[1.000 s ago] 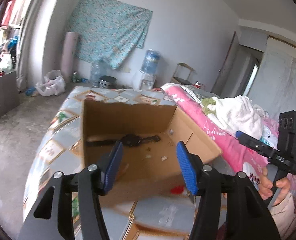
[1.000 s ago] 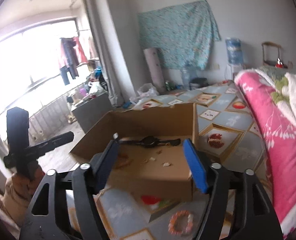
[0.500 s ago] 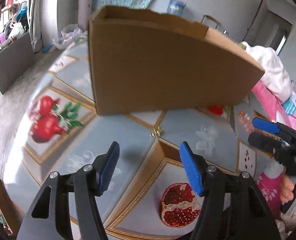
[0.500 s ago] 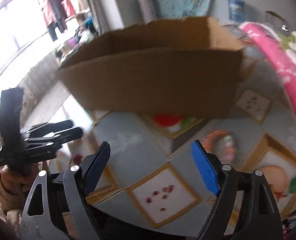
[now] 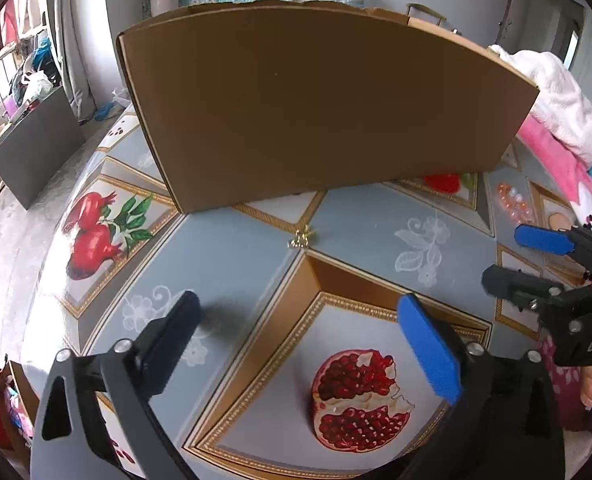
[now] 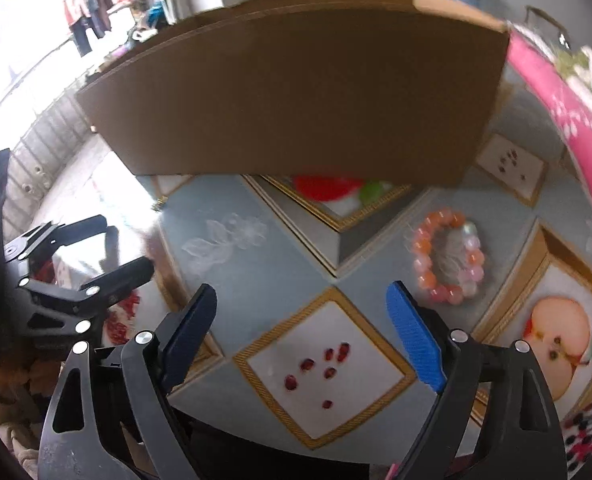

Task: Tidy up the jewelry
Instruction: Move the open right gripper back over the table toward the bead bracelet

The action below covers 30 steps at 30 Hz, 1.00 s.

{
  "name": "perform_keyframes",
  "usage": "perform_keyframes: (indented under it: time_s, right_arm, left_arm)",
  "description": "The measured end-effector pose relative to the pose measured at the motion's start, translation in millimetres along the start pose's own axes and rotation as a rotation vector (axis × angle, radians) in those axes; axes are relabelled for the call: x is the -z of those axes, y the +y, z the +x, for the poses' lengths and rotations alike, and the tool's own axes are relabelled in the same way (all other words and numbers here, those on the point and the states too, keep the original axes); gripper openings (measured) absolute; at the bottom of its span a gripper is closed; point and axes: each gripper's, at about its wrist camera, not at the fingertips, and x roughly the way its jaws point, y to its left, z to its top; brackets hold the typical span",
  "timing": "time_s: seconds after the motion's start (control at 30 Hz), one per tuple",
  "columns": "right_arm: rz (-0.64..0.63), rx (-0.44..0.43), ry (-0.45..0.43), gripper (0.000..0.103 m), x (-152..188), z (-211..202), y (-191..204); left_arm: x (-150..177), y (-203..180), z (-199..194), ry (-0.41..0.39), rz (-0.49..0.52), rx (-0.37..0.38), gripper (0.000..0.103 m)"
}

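Left gripper (image 5: 300,336): fingers spread wide, nothing between them, poised low over the patterned bedcover (image 5: 232,264). Right gripper (image 6: 302,320): likewise spread and empty.

Step in hand, as judged: approach for pick-up, no item yet taken.

Just beyond the right gripper, slightly to its right, lies a beaded bracelet (image 6: 448,256), a closed ring of smooth round orange, pink and pale beads, flat on the cover. Ahead of the left gripper, centred between its fingers but well apart from them, sits a small gold trinket (image 5: 302,237), metallic and irregular; its exact type cannot be determined.

Farther back stands a cardboard box (image 5: 320,112), plain brown, matte, straight-walled, open on top; its contents are hidden from both views.

Next move calls for lowering either gripper over its piece. The trinket is tiny and flat against soft fabric, so a precise pinch is needed; the bracelet offers an easier bead-string hold.
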Motion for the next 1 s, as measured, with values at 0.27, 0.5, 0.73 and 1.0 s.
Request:
perform_keyframes:
  time_s: [0.27,0.5,0.73,1.0]
  right_arm:
    - [-0.029,0.028,0.004,0.088,7,-4,-4]
    - [-0.021,0.021,0.007,0.093,10,-8,-1]
    - [-0.039,0.038,0.009,0.095,5,3,13]
    - [-0.074,0.076,0.007,0.095,12,15,31]
  left_arm:
    - [-1,-8,4,0.013,0.011,-0.044,0.097]
    - [-1,-8,4,0.018,0.011,-0.047,0.097]
    - [-1,-8,4,0.018,0.011,-0.048,0.098]
    - [-1,-9,3,0.017,0.012,-0.05,0.097]
